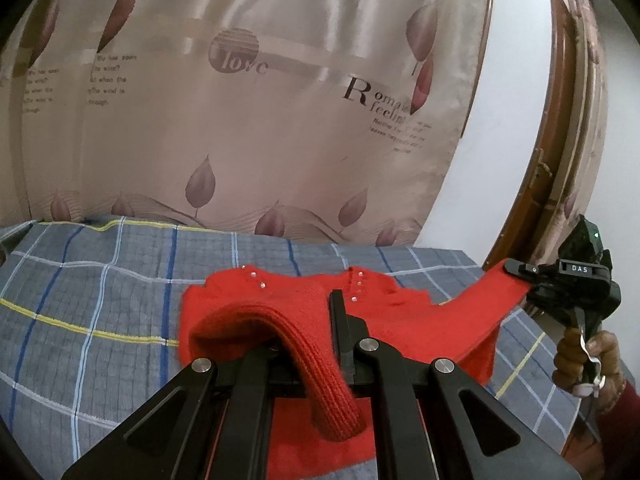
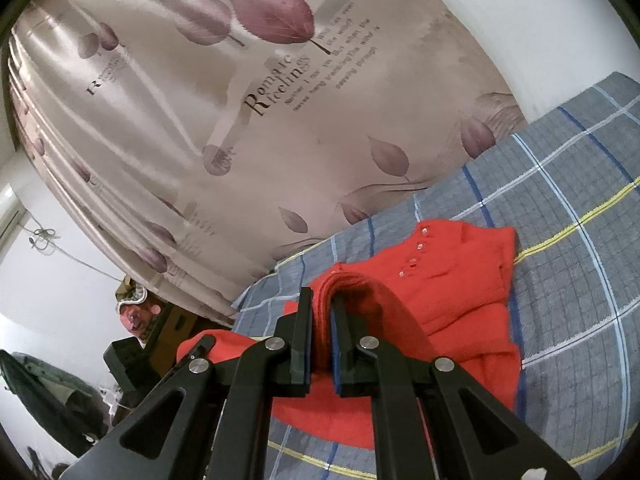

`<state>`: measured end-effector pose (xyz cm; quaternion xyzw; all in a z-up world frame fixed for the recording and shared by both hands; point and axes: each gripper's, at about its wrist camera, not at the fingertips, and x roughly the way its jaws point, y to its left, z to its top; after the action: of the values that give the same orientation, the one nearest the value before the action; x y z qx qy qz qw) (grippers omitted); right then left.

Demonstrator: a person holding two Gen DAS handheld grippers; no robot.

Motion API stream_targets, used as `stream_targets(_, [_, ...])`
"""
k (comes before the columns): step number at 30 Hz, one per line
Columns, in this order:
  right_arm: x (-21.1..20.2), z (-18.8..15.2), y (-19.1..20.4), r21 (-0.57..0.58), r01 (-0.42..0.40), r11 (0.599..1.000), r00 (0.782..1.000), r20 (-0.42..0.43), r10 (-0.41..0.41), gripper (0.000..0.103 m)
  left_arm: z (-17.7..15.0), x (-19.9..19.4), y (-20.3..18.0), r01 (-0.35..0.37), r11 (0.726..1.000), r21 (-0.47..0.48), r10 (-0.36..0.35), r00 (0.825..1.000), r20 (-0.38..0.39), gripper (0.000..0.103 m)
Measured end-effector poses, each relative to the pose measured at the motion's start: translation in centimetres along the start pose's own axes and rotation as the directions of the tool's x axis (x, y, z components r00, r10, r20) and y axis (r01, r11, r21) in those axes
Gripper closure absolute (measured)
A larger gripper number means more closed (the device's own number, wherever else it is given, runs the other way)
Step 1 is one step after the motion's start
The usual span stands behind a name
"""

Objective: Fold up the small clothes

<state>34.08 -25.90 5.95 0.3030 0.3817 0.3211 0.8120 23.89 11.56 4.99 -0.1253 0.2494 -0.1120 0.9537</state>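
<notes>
A red knitted garment (image 1: 288, 300) is spread on the checked bed cover (image 1: 100, 300), in front of the leaf-print curtain (image 1: 248, 120). Its ribbed edge is clamped in the left gripper (image 1: 316, 340); another edge is pinched in the right gripper (image 2: 320, 320).

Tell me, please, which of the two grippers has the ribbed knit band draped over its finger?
The left gripper: the red sweater's ribbed band loops over its finger, while the right gripper clamps flat folded fabric.
</notes>
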Motion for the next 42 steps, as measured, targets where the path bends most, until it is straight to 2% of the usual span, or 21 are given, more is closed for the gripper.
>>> stream_targets(16, [1.8,0.9,-2.7,0.044,0.016,0.999,1.000,-0.017,-0.015,0.095,0.1,3.5,1.1,-0.034,0.999,0.004,0.034,0.998,-0.051,0.097])
stream_targets(30, [3.0,1.7,-4.4,0.066,0.039,0.997,0.999,-0.025,-0.037,0.095,-0.4,6.7,2.9,-0.050,0.997,-0.050,0.045,0.994,-0.099,0.097])
stream_targets(42, [4.6,1.9,-5.7,0.089,0.058,0.994,0.998,-0.038,-0.054,0.095,-0.5,8.6,3.7,-0.062,0.997,-0.052,0.055,0.991,-0.126,0.097])
